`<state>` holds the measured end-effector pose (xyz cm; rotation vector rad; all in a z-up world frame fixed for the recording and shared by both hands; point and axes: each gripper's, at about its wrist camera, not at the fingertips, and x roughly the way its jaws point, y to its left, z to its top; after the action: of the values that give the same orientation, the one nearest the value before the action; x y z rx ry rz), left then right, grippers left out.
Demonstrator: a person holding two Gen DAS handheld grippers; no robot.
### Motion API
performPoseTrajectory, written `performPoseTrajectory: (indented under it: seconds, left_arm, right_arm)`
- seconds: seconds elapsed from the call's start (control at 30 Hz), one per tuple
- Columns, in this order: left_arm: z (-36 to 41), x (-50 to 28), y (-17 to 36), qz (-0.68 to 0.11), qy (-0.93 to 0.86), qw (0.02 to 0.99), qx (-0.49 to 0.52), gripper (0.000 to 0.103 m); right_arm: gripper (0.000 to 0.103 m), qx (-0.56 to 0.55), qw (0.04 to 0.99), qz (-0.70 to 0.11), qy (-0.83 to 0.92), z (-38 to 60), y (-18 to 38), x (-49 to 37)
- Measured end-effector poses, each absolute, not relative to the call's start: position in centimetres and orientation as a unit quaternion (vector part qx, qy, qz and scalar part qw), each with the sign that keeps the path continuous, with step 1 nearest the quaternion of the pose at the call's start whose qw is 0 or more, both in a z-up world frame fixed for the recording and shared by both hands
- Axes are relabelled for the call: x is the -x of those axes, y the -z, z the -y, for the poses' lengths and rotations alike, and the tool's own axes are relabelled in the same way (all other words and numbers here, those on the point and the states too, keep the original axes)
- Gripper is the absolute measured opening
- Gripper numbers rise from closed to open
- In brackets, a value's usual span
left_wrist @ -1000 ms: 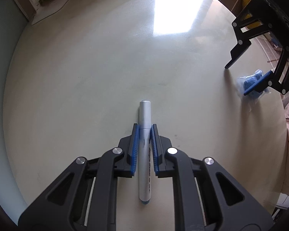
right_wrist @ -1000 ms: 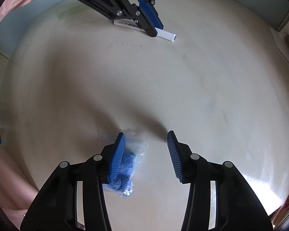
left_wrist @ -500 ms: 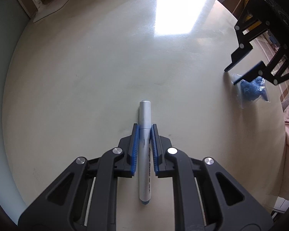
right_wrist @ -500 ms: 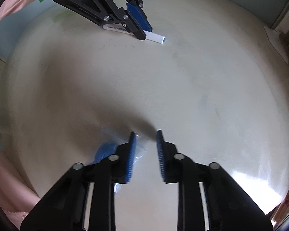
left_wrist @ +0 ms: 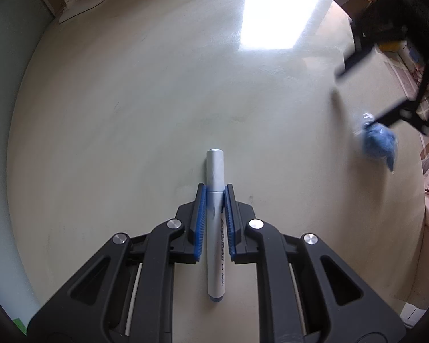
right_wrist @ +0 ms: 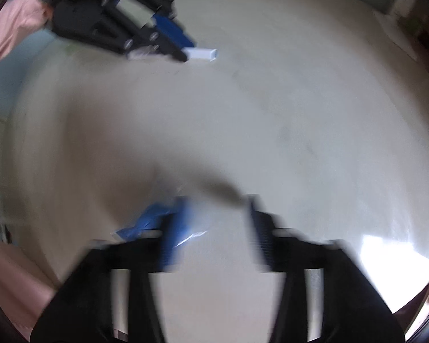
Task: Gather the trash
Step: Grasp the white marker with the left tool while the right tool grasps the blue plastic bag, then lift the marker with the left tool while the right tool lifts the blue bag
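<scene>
Clear bag (left_wrist: 377,140) holds crumpled blue material

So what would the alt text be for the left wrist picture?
A silver marker is clamped between the blue-padded fingers of the left gripper over a pale table. At far right, a blurred right gripper hovers by a blue-filled plastic bag.

My left gripper (left_wrist: 215,197) lies low and level, its blue pads pressed close together. My right gripper (right_wrist: 218,214), blurred in both views, shows its fingers spread wide apart and pointing downward.
</scene>
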<state>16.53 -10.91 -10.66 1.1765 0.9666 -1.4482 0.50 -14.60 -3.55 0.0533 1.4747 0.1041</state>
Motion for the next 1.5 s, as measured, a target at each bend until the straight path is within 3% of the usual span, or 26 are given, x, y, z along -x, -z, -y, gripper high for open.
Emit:
performPoseTrajectory:
  seconds: [0.07,0.1,0.13,0.57,0.67,0.73,0.77,0.83,0.87,0.9,1.1,1.5]
  left_arm:
    - [10.8,-16.5,10.6,-0.393,0.585,0.512,-0.491,0.050]
    - [10.7,-16.4,10.6,-0.394,0.584,0.514,-0.490,0.071]
    - [10.4,-16.2,10.5,-0.392,0.583,0.518,-0.488,0.075]
    - [9.5,-16.5,10.8,-0.410,0.563,0.534,-0.479,0.076]
    - [9.9,-16.9,10.8,-0.416,0.565,0.535,-0.471,0.070]
    - [10.0,-17.0,10.7,-0.418,0.570,0.531,-0.467,0.056]
    - [10.1,-17.0,10.6,-0.420,0.575,0.528,-0.463,0.050]
    - [10.4,-16.8,10.4,-0.417,0.581,0.525,-0.462,0.014]
    - [10.5,-16.8,10.3,-0.418,0.581,0.523,-0.463,0.011]
    - [10.6,-16.7,10.3,-0.419,0.581,0.521,-0.464,0.011]
    - [10.6,-15.9,10.3,-0.411,0.583,0.518,-0.472,0.011]
    - [11.2,-14.2,9.1,-0.409,0.570,0.533,-0.473,0.011]
  right_arm:
    - [0.077,-0.040,0.746,-0.663,-0.042,15.1,2.6,-0.3]
    - [0.085,-0.043,0.746,-0.663,-0.037,15.2,2.4,-0.2]
    - [0.087,-0.048,0.748,-0.661,-0.035,15.3,2.1,-0.1]
    - [0.088,-0.034,0.719,-0.694,-0.026,11.2,3.7,2.3]
    - [0.086,-0.020,0.713,-0.701,-0.015,10.5,4.6,1.8]
    - [0.080,-0.020,0.712,-0.702,-0.009,10.1,4.9,1.4]
    - [0.072,-0.020,0.711,-0.703,-0.003,10.3,5.0,1.3]
    - [0.058,-0.007,0.713,-0.701,0.004,10.6,4.8,1.1]
    - [0.041,-0.002,0.713,-0.701,0.008,10.9,4.7,0.9]
    - [0.032,-0.009,0.711,-0.703,0.010,11.4,4.6,0.7]
    - [0.020,-0.014,0.710,-0.704,0.015,13.7,4.1,0.3]
    - [0.019,-0.023,0.727,-0.686,0.021,16.4,3.4,2.1]
